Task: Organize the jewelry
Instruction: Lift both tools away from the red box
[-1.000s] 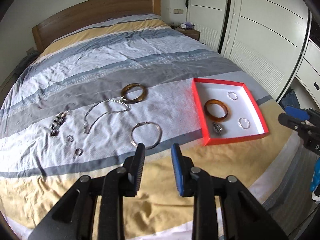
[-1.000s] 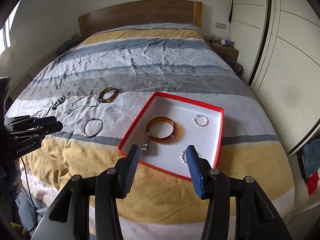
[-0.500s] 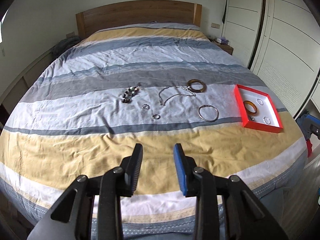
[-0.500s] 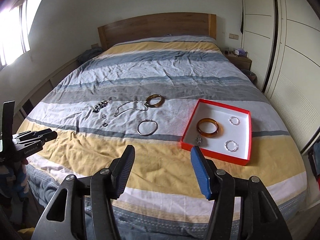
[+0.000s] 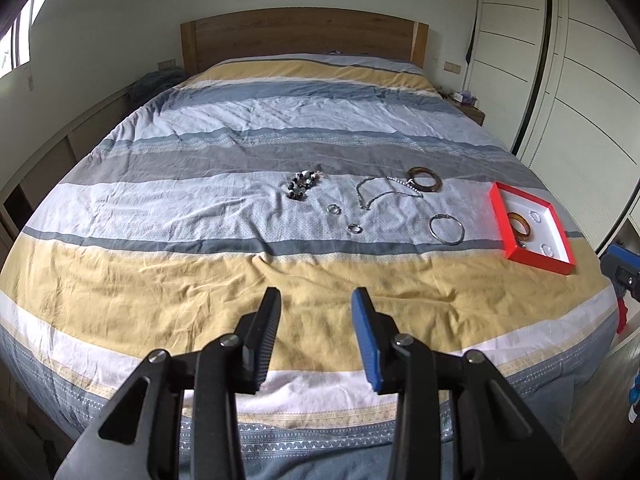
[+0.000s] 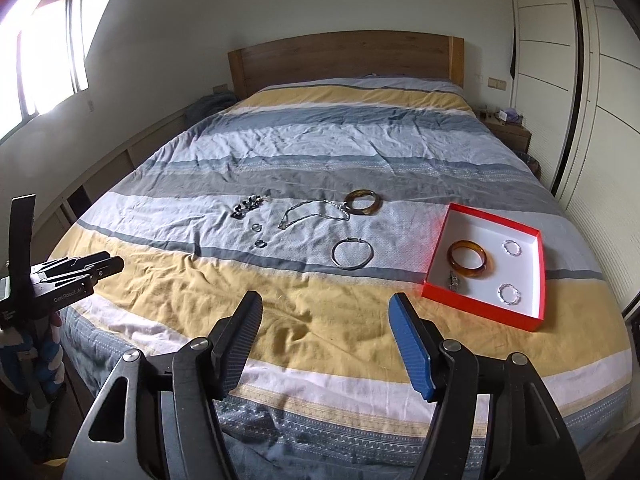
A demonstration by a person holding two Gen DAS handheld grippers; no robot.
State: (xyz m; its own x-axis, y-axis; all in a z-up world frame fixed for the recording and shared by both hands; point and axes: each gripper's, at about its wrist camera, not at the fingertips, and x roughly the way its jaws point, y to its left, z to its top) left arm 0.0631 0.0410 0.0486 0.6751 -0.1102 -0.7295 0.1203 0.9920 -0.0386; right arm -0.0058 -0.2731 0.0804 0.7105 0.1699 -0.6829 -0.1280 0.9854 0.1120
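A red tray [image 6: 440, 250] [image 5: 500, 216] with a white inside lies on the bed's right side. It holds an amber bangle [image 6: 468, 259], two small silver bracelets [image 6: 512, 247] and a small silver piece [image 6: 454, 280]. Left of it on the bedspread lie a silver hoop bangle [image 6: 352, 254] [image 5: 447, 230], a brown bangle [image 6: 362, 202] [image 5: 425, 179], a silver chain [image 6: 308, 214] [image 5: 378, 192], two rings [image 6: 258, 236] [image 5: 334, 209] and a dark bead cluster [image 6: 248, 205] [image 5: 302, 184]. My left gripper [image 5: 316, 312] and right gripper [image 6: 324, 312] are both open, empty, held back over the foot of the bed.
The striped bedspread [image 5: 280, 264] covers a wide bed with a wooden headboard [image 5: 304, 40]. White wardrobe doors [image 5: 580, 80] stand to the right, a nightstand [image 6: 508, 128] beside the bed. The left gripper also shows at the left edge of the right wrist view [image 6: 76, 268].
Both grippers have pulled back and up from the jewelry, so the whole bed now shows. Both stay open and empty. The jewelry has not moved.
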